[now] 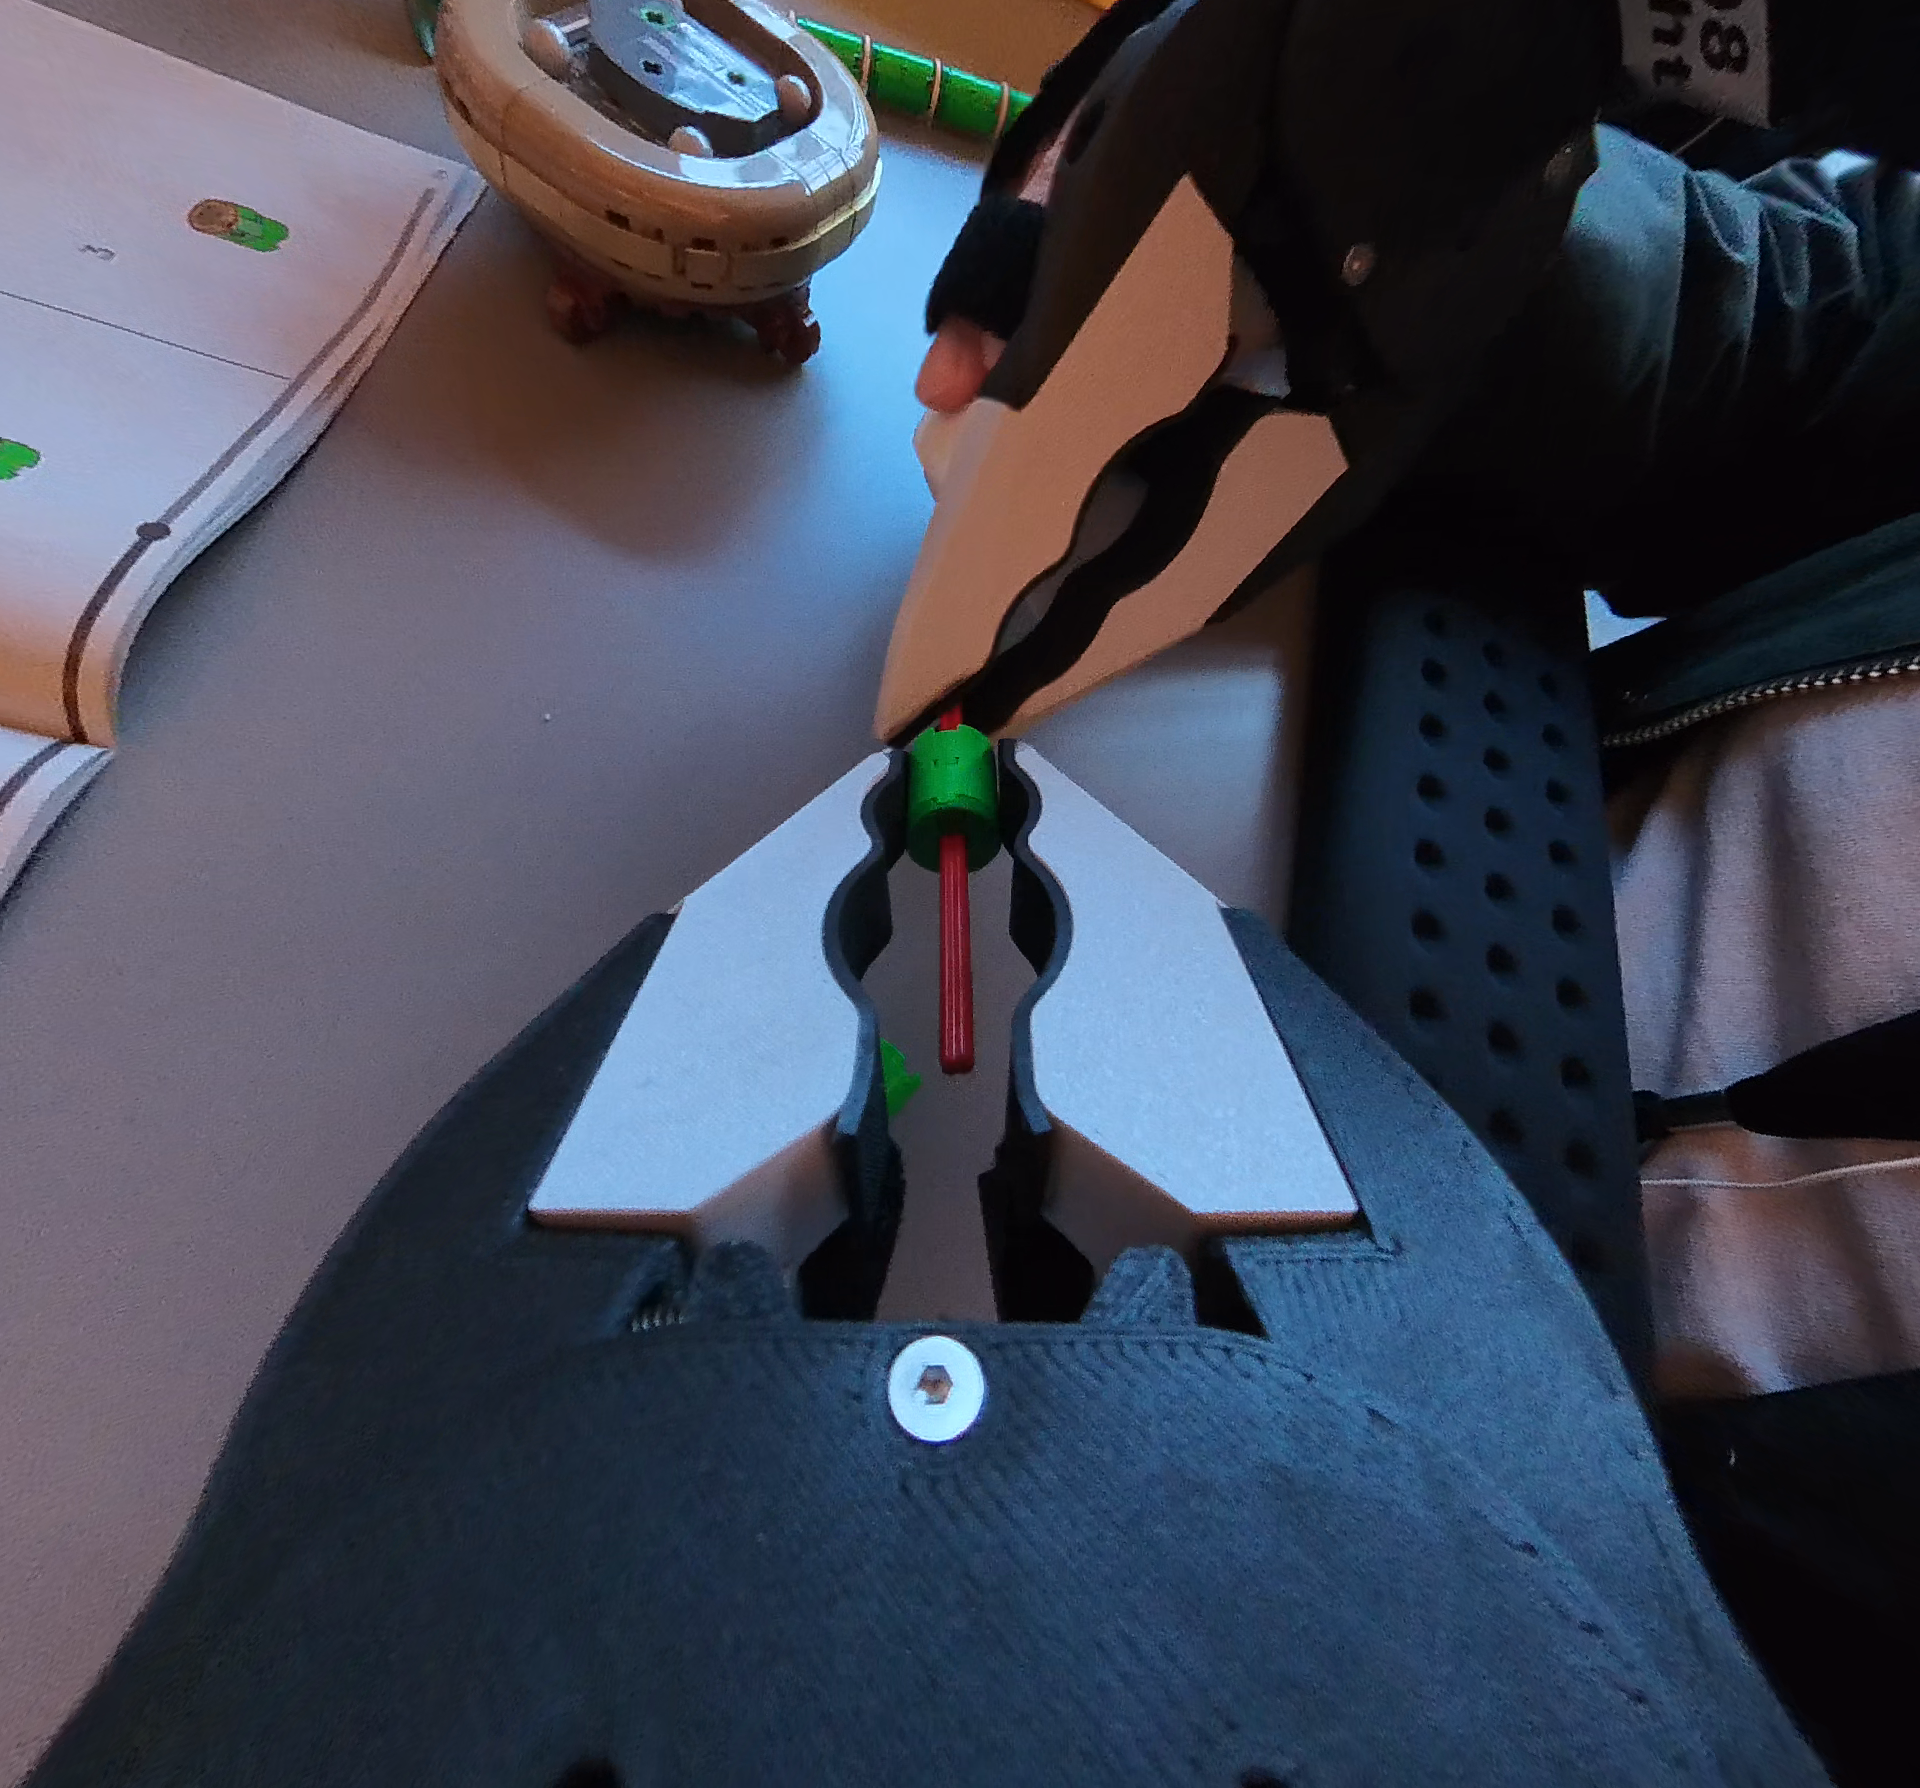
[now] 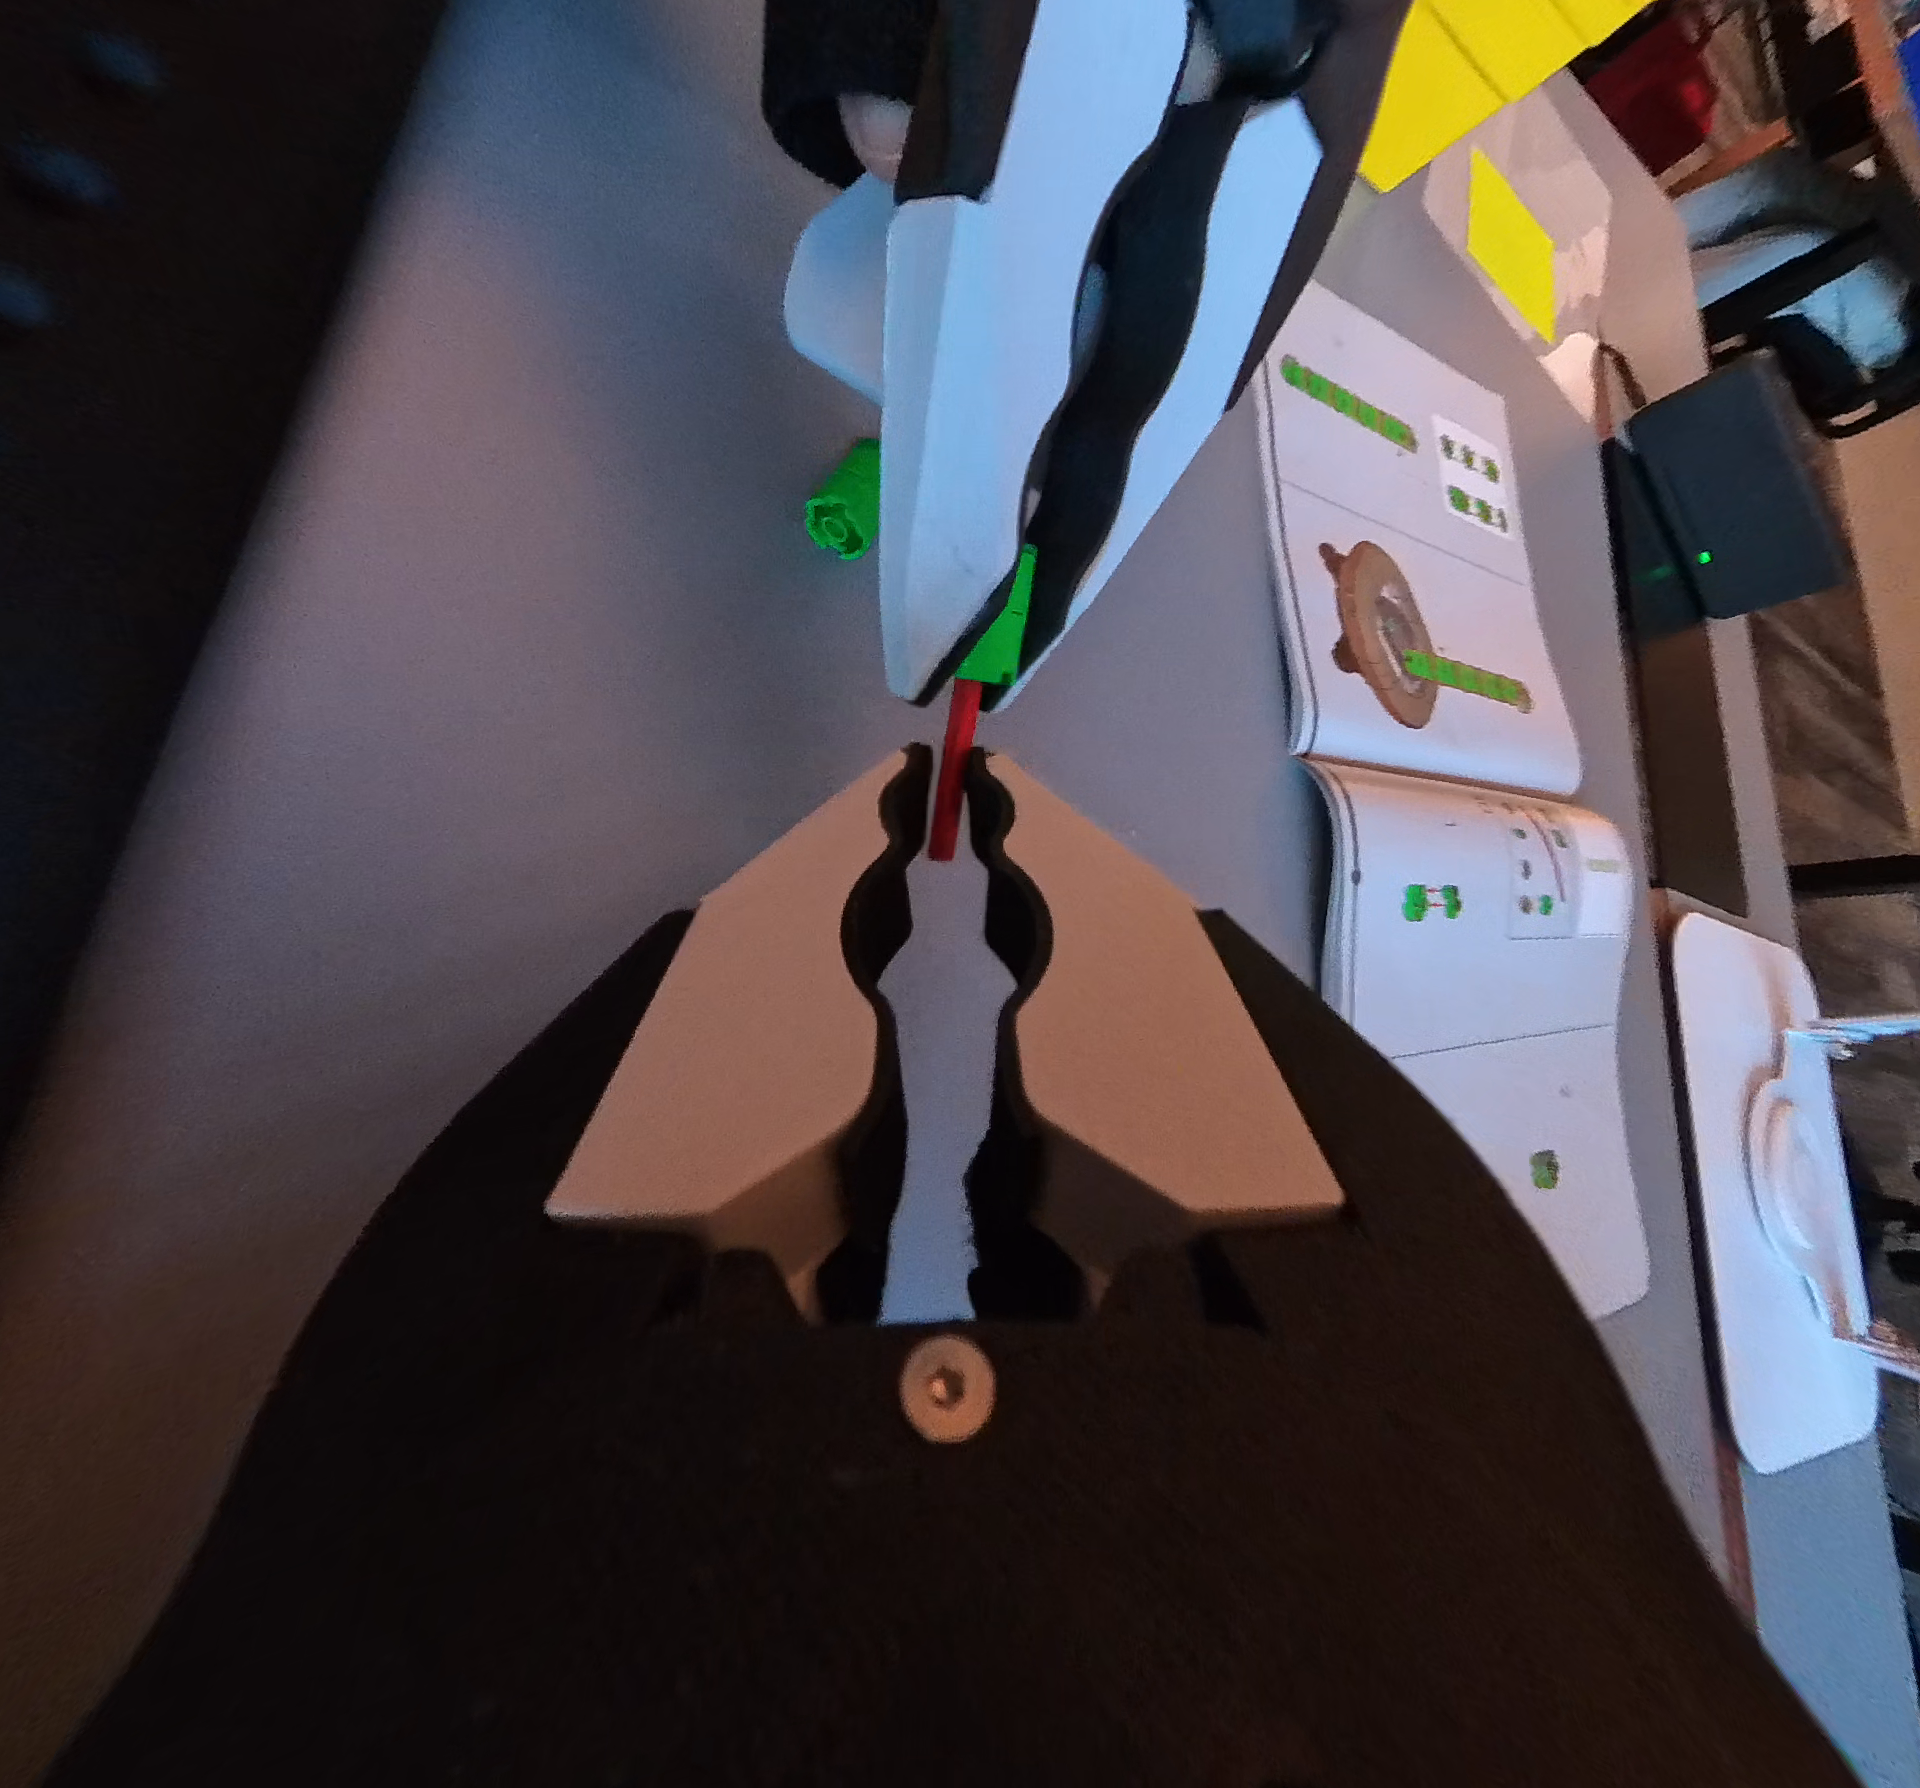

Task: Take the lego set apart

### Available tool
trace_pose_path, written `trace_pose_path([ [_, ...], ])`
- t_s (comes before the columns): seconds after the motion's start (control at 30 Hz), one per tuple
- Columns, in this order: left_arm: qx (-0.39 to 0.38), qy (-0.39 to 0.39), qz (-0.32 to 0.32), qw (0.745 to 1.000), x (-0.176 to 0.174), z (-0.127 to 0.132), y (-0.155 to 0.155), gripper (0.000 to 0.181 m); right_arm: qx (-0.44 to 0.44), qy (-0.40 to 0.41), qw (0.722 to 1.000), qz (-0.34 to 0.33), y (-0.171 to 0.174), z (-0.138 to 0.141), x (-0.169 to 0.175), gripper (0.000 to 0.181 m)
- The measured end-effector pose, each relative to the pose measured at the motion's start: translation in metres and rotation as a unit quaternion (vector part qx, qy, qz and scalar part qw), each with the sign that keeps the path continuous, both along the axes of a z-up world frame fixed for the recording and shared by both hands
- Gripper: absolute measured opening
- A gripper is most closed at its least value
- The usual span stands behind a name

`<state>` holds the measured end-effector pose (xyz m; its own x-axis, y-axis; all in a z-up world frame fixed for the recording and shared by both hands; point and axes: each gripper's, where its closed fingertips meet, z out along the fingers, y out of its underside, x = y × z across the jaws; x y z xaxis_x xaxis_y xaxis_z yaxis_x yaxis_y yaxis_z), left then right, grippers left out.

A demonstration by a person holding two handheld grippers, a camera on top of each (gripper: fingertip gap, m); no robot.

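Note:
A small green round lego piece sits on a thin red axle. My left gripper is shut on the green piece at its fingertips, and the axle's near end points back between the fingers. My right gripper comes in from the upper right, tip to tip with the left, and is shut on the axle's far end. In the right wrist view, my right gripper pinches the red axle, and the left gripper holds the green piece just above. Both hover over the table.
A tan lego pot with a green stem stands at the back. An open instruction booklet lies beside it. A loose green piece lies on the table. A yellow bin, black box and white tray lie beyond.

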<state>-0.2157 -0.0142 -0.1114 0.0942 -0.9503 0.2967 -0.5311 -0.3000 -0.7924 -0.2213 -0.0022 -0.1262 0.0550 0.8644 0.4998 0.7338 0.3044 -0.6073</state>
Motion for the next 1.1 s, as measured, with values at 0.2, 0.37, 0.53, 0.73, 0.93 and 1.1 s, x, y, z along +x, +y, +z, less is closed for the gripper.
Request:
trace_pose_path([
  [0.2, -0.002, 0.018, -0.009, 1.0, 0.001, -0.007, -0.005, 0.015, 0.014, -0.024, 1.0, -0.008, 0.001, -0.009, -0.005, 0.004],
  [0.37, -0.007, 0.015, -0.003, 1.0, 0.002, -0.007, -0.004, 0.015, 0.005, -0.037, 0.999, -0.028, 0.003, -0.007, -0.002, 0.002],
  [0.53, -0.033, 0.009, 0.001, 0.999, -0.001, 0.001, -0.006, 0.015, -0.003, -0.014, 1.0, -0.023, 0.0, 0.0, -0.005, 0.002],
  [0.73, -0.062, 0.004, -0.018, 0.998, -0.001, 0.0, -0.014, 0.016, -0.024, -0.004, 1.0, -0.002, -0.008, 0.002, -0.004, 0.003],
  [0.93, -0.095, -0.018, -0.03, 0.995, -0.001, 0.006, -0.018, 0.016, -0.035, 0.015, 0.999, 0.01, -0.013, 0.008, -0.004, 0.003],
  [1.1, -0.101, -0.028, -0.036, 0.994, 0.0, 0.01, -0.021, 0.016, -0.036, 0.025, 0.999, 0.014, -0.015, 0.014, -0.003, 0.003],
])
